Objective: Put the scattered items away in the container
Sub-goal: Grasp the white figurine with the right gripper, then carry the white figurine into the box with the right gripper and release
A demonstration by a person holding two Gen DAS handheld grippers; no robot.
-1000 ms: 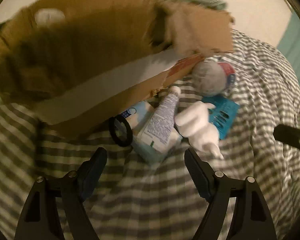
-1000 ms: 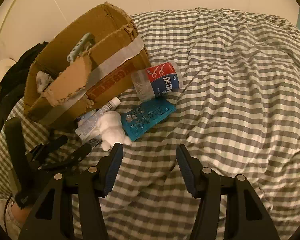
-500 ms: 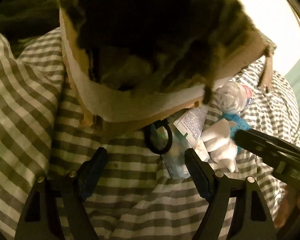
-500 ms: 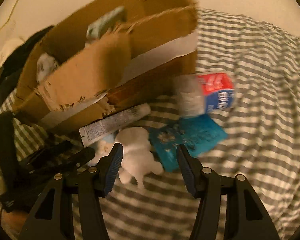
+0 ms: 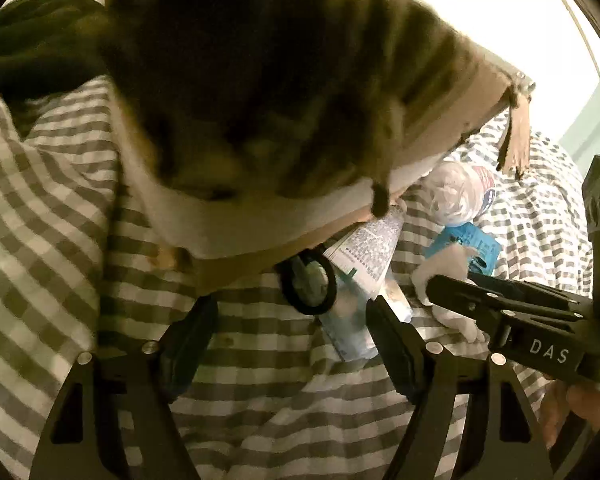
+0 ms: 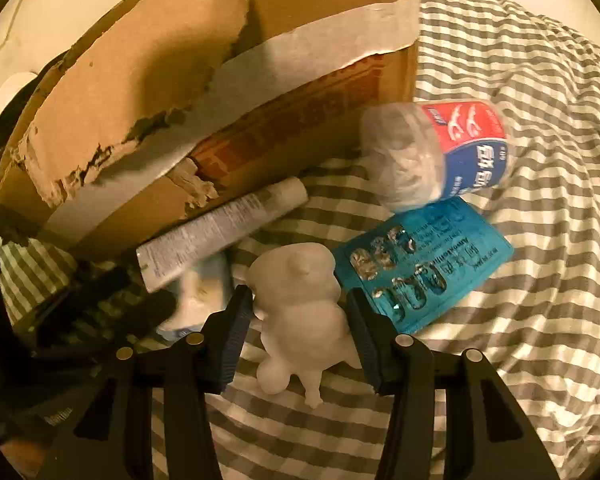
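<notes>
A torn cardboard box (image 6: 204,92) stands on a grey checked bed cover; it also fills the top of the left wrist view (image 5: 260,92). Beside it lie a white tube (image 6: 220,232), a pale blue packet (image 6: 200,292), a clear jar with a red and blue label (image 6: 436,156), a blue blister pack (image 6: 424,264) and a black ring (image 5: 309,282). My right gripper (image 6: 300,316) is open, its fingers on either side of a white figurine (image 6: 300,320). My left gripper (image 5: 292,332) is open, just short of the ring and packet (image 5: 348,320).
The right gripper's body (image 5: 532,320) crosses the right of the left wrist view, close to my left fingers. Dark clothing (image 5: 28,40) lies behind the box at the left. The bed cover (image 6: 520,340) stretches to the right.
My right gripper has moved forward and down, so the white figurine now sits between its fingers. My left gripper has closed in on the box front and the ring.
</notes>
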